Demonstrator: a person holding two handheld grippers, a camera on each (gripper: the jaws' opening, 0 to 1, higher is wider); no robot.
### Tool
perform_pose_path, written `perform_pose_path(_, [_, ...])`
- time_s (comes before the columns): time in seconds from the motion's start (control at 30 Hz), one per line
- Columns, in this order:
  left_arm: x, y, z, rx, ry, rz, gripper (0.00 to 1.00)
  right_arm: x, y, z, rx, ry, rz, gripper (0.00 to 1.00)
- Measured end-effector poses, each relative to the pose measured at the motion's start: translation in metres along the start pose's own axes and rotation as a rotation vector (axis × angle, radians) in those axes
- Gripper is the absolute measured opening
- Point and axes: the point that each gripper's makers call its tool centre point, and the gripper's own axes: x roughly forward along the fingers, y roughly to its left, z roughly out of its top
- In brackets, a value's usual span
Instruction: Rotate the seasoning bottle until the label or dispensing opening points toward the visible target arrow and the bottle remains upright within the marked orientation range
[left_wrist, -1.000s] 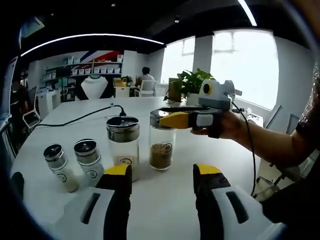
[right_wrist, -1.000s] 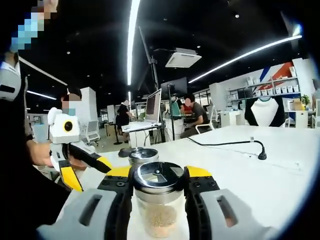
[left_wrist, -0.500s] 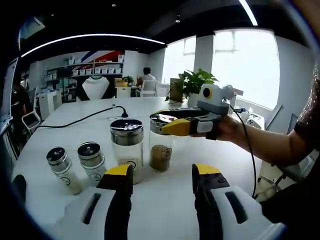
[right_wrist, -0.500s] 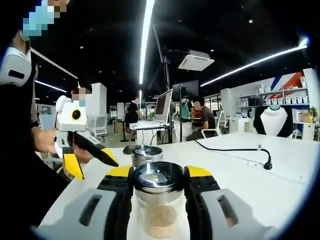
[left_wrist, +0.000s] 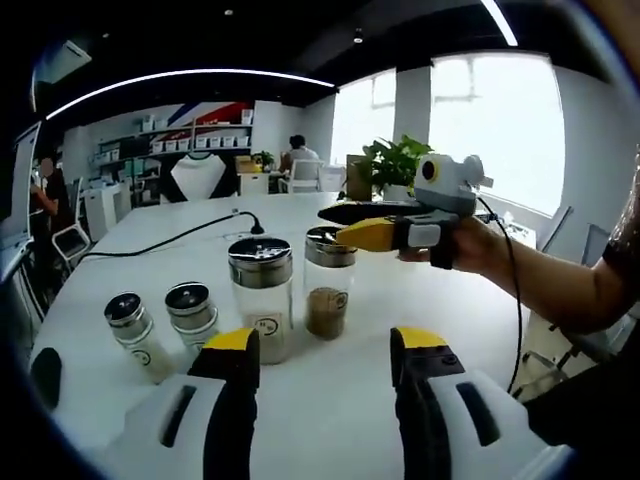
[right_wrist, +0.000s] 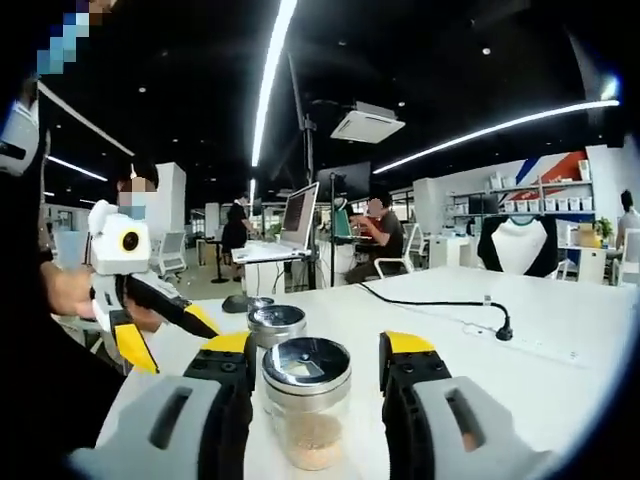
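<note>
While the right tool (right_wrist: 316, 352) stood spread wide on either side of the seasoning bottle (right_wrist: 306, 400), its yellow-tipped jaws cleared the steel cap on both sides with visible gaps and gripped nothing. The bottle stood upright on the white counter (right_wrist: 560, 330), brown granules in its lower part, and a second steel-capped jar (right_wrist: 277, 324) sat just behind it. In the left gripper view the left tool (left_wrist: 328, 345) was open wide and empty, low over the counter (left_wrist: 330, 400) and short of the jars. Beyond its jaws the taller clear jar (left_wrist: 260, 297) and the seasoning bottle (left_wrist: 328, 285) stood side by side, close but apart, with two small shakers (left_wrist: 165, 320) to the left of them. The right tool (left_wrist: 345, 224) came in from the right, held by a hand (left_wrist: 470, 245), tips level with the bottle's cap. Farther back a black cable (left_wrist: 165, 236) lay across the counter, then a potted plant (left_wrist: 392, 165), shelves and a seated person (left_wrist: 296, 155).
</note>
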Motion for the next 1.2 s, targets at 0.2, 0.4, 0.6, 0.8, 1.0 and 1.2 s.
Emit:
perform_pose_path(0.2, [-0.015, 0.004, -0.001, 0.020, -0.021, 0.031, 0.62, -0.022, 0.014, 0.002, -0.020, 0.001, -0.152, 0.57])
perform_pose_path(0.4, [-0.038, 0.019, 0.009, 0.066, -0.144, 0.104, 0.74, -0.034, 0.042, -0.001, 0.010, 0.006, -0.344, 0.76])
perform_pose_path(0.6, [-0.073, 0.052, -0.004, -0.003, -0.141, 0.240, 0.72, -0.037, 0.065, -0.009, 0.066, 0.003, -0.537, 1.00])
perform_pose_path(0.8, [-0.096, 0.085, -0.017, 0.016, -0.107, 0.361, 0.73, -0.034, 0.065, -0.014, 0.079, 0.061, -0.623, 1.00])
perform_pose_path(1.0, [-0.109, 0.093, -0.021, -0.020, -0.103, 0.391, 0.78, -0.039, 0.080, -0.015, 0.098, 0.071, -0.636, 1.00])
perform_pose_path(1.2, [-0.117, 0.086, -0.032, -0.058, -0.101, 0.391, 0.84, -0.055, 0.097, -0.029, 0.101, 0.129, -0.652, 0.99])
